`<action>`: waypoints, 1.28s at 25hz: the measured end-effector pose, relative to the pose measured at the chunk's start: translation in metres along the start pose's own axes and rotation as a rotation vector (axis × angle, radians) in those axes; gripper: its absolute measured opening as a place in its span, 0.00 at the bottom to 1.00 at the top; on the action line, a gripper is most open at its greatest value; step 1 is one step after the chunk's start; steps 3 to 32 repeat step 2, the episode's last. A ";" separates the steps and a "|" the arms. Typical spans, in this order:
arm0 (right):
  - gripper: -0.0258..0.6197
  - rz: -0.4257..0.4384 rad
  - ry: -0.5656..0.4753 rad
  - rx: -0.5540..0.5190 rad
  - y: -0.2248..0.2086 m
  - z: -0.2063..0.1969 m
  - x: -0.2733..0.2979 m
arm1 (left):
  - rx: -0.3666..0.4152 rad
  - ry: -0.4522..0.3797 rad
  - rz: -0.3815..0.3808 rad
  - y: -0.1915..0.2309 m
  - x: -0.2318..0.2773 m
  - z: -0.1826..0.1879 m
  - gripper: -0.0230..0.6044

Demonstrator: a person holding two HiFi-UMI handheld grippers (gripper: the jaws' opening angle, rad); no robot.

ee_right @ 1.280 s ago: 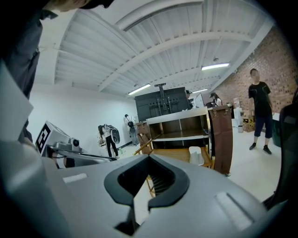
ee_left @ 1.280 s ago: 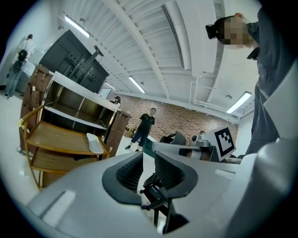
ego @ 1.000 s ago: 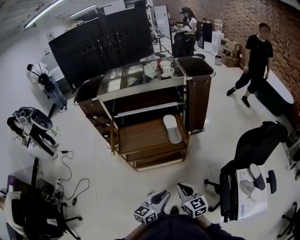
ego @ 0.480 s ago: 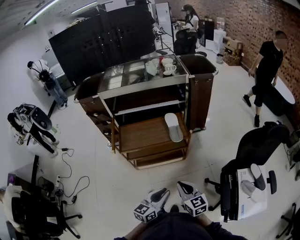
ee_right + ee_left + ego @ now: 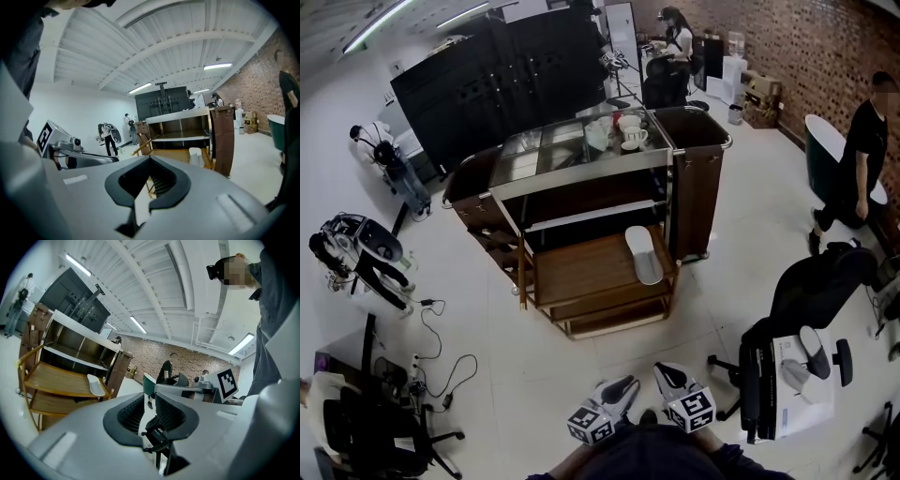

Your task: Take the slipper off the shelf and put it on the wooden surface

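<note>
Item: white slipper (image 5: pixel 644 255), lying flat, sole down, at the right end of the wooden surface (image 5: pixel 577 272), which is the pull-out lower tier of a service cart (image 5: pixel 581 169); no slipper is seen on the metal shelf above it. Step in hand: judged to be either completed or not under way, since the slipper is already borne by the wood and nothing is held. Next move: if a further pickup is wanted, the cart would have to be walked up to and a gripper brought level with a shelf. Left gripper (image 5: pixel 150 411): held low against the body, well apart from the cart, jaws parted by a narrow gap, empty. Right gripper (image 5: pixel 149 180): held just beside the left, pointed towards the cart, jaws likewise slightly parted, empty. Surroundings: cups (image 5: pixel 630 133) on the cart top; an office chair (image 5: pixel 816 286) to the right.
</note>
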State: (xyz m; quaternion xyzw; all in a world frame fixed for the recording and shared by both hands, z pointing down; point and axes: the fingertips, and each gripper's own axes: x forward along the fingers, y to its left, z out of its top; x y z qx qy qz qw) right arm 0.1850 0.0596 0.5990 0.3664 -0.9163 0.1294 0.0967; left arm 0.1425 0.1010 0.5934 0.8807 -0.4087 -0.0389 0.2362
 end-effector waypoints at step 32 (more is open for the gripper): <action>0.04 0.001 0.009 -0.002 -0.002 -0.002 0.000 | 0.002 0.000 -0.003 0.000 0.002 0.000 0.18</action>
